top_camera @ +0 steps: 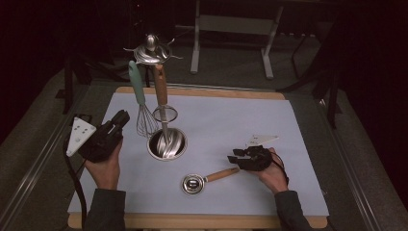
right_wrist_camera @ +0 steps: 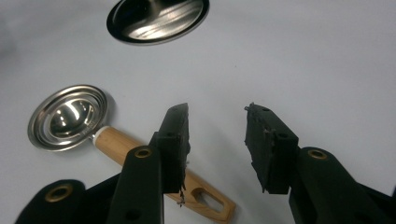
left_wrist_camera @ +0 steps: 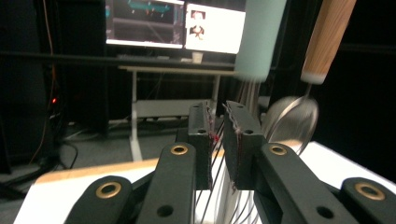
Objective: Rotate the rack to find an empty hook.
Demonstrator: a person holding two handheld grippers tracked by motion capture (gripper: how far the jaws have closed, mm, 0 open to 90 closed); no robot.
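A metal utensil stand rises from a round base at mid-table. From its top hooks hang a whisk with a teal handle and a wooden-handled utensil. My left gripper is raised just left of the whisk wires, its jaws a narrow gap apart, the wires seen through the gap. A small metal ladle with a wooden handle lies flat on the mat. My right gripper stands open low over the handle's end.
A white mat covers a wooden board with free room at the right and back. The stand's base lies just beyond the ladle. Metal rails edge the table. A desk frame and lit monitors stand in the dark room behind.
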